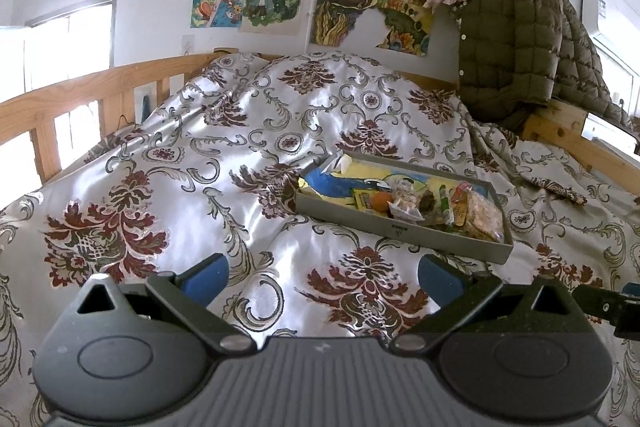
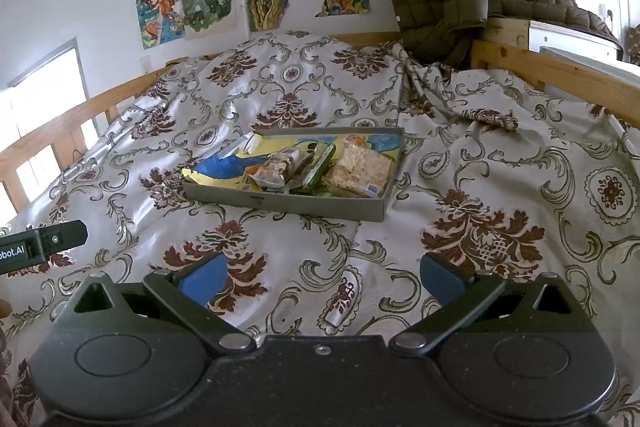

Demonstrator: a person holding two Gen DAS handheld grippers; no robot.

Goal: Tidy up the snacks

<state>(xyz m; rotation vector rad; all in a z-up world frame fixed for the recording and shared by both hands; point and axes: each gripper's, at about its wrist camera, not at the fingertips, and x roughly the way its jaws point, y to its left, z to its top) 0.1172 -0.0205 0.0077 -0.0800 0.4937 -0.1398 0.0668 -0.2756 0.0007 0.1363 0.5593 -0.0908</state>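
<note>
Shallow grey tray [image 2: 280, 201] lies flat on the bed. Snacks [image 2: 320, 167] are packed into its right half: clear packets, a green stick, an orange piece [image 1: 379, 202].

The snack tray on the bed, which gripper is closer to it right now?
Right, slightly. The right gripper faces the tray almost head-on; the left gripper sits off to its left, both open and short of it.

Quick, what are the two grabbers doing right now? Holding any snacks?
Left hand-held gripper: open, holding nothing, above the bedspread.
Right hand-held gripper: open, holding nothing. The snacks sit in the grey tray.
</note>
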